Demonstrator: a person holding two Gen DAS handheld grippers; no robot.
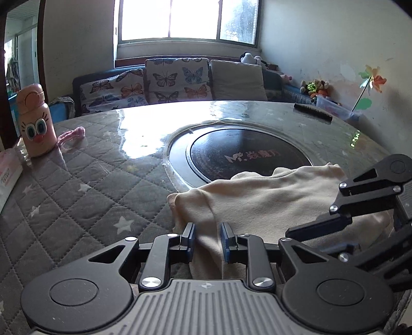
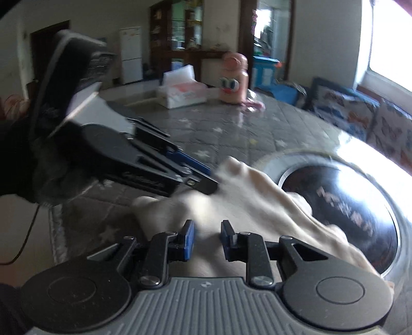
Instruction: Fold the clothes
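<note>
Nearest, the left gripper [image 1: 207, 238] is low over the near edge of a cream garment [image 1: 270, 195], jaws parted, a fold of cloth lying between the blue pads but not pinched. The right gripper [image 2: 207, 238] is alongside, jaws likewise apart over the cloth, gripping nothing; its view is blurred. The garment lies rumpled on the quilted grey table cover [image 1: 77, 193], its far side spilling onto the black round hob [image 1: 247, 157] set in the table's middle. Farther left, a pink cartoon-faced bottle [image 1: 36, 123] stands beside a tissue pack [image 2: 182, 94]. A dark comb [image 1: 312, 113] lies near the far rim. Beyond, butterfly cushions [image 1: 175, 80] line a sofa below the window [image 1: 188, 20].
</note>
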